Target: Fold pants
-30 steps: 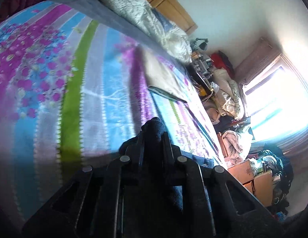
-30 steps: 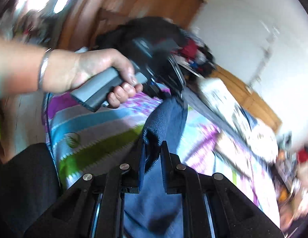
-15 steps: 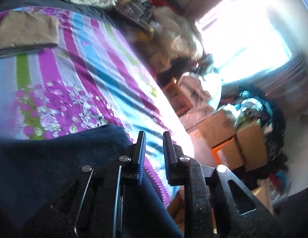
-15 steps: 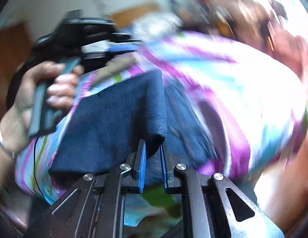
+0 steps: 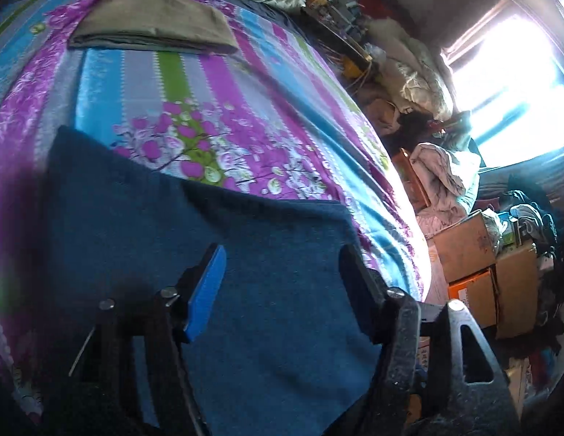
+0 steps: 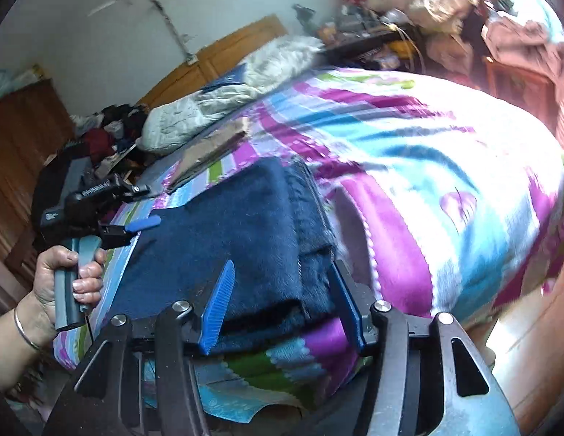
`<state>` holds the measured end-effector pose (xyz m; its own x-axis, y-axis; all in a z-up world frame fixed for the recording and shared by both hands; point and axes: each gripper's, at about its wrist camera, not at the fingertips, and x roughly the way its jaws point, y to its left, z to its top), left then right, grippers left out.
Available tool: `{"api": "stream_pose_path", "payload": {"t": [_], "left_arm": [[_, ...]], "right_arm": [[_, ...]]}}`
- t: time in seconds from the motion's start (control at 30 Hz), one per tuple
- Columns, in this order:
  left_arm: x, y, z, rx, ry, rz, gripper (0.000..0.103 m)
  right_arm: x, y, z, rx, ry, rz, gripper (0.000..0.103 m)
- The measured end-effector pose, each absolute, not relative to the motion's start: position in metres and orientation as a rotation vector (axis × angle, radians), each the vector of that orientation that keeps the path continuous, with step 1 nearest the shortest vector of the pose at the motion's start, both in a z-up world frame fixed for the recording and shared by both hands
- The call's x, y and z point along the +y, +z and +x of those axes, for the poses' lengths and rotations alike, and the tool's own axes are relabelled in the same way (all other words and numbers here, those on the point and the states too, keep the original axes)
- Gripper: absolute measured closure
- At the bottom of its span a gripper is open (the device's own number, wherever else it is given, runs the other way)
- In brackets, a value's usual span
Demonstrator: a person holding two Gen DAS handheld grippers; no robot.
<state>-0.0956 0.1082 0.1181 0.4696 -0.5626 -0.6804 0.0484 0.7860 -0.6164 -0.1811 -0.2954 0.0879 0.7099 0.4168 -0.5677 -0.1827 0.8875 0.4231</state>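
Now that both grippers have let go, the blue pants [image 6: 245, 239] lie folded on the bed [image 6: 445, 167], near the edge closest to the person. Half a second ago each gripper pinched a bit of the blue cloth with its fingers close together. A second ago the cloth hung up in the air. Now it lies flat, with one layer on top of another. You can see the stacked edges on the right side in the right wrist view.

The left gripper [image 5: 282, 265] hovers over the pants with its fingers wide apart and nothing between them. The right gripper [image 6: 282, 290] is wide open too, just above the near corner of the pile. In the right wrist view, the person's hand [image 6: 63, 276] holds the handle of the left gripper at the far side of the pants.

This looks like one fold is done. The pile looks neat and small, so the job may be almost over. Maybe one more fold or a little pat is left, but I cannot be sure.

Farther up the bed lies a brown folded cloth [image 5: 151, 25], well apart from the pants. Past that are white pillows [image 6: 194, 116] and a wooden headboard [image 6: 216, 58]. Beside the bed are cardboard boxes [image 5: 478, 258] and a bright window [image 5: 511, 87].
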Motion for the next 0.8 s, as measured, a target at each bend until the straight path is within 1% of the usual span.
{"api": "stream_pose_path", "payload": {"t": [0.1, 0.13, 0.23, 0.33, 0.37, 0.4, 0.47, 0.5, 0.53, 0.6, 0.67, 0.7, 0.73, 0.77, 0.8], "left_arm": [[0.117, 0.086, -0.103, 1.068, -0.347, -0.549, 0.030], [0.120, 0.075, -0.105, 1.074, -0.344, -0.565, 0.033], [0.115, 0.071, -0.114, 1.041, -0.346, -0.591, 0.033], [0.109, 0.070, -0.116, 1.035, -0.360, -0.548, 0.033], [0.108, 0.069, -0.117, 1.032, -0.367, -0.530, 0.033], [0.105, 0.067, -0.117, 1.027, -0.372, -0.517, 0.032], [0.098, 0.069, -0.118, 1.013, -0.375, -0.518, 0.032], [0.099, 0.067, -0.119, 1.006, -0.377, -0.522, 0.032], [0.093, 0.074, -0.115, 1.006, -0.376, -0.523, 0.032], [0.093, 0.077, -0.111, 1.021, -0.366, -0.526, 0.032], [0.091, 0.085, -0.107, 1.051, -0.368, -0.556, 0.032], [0.089, 0.088, -0.107, 1.055, -0.396, -0.578, 0.030], [0.087, 0.090, -0.107, 1.054, -0.414, -0.582, 0.025], [0.084, 0.089, -0.108, 1.045, -0.414, -0.565, 0.024], [0.084, 0.086, -0.107, 1.044, -0.402, -0.556, 0.023]], "right_arm": [[-0.281, 0.090, -0.146, 0.714, 0.431, 0.251, 0.043], [-0.277, 0.086, -0.131, 0.725, 0.443, 0.227, 0.043], [-0.274, 0.067, -0.093, 0.799, 0.538, 0.263, 0.043], [-0.273, 0.047, -0.063, 0.855, 0.597, 0.333, 0.045], [-0.275, 0.045, -0.061, 0.843, 0.623, 0.356, 0.049], [-0.275, 0.044, -0.060, 0.830, 0.658, 0.378, 0.061], [-0.277, 0.035, -0.061, 0.830, 0.680, 0.421, 0.063], [-0.279, 0.029, -0.062, 0.838, 0.676, 0.442, 0.071], [-0.281, 0.025, -0.062, 0.830, 0.660, 0.457, 0.082], [-0.292, 0.029, -0.066, 0.817, 0.663, 0.523, 0.092], [-0.303, 0.047, -0.074, 0.748, 0.657, 0.543, 0.095], [-0.305, 0.050, -0.075, 0.746, 0.639, 0.532, 0.096], [-0.307, 0.043, -0.071, 0.786, 0.594, 0.528, 0.098], [-0.308, 0.031, -0.065, 0.830, 0.565, 0.530, 0.099], [-0.312, 0.018, -0.061, 0.864, 0.529, 0.531, 0.102]]}}
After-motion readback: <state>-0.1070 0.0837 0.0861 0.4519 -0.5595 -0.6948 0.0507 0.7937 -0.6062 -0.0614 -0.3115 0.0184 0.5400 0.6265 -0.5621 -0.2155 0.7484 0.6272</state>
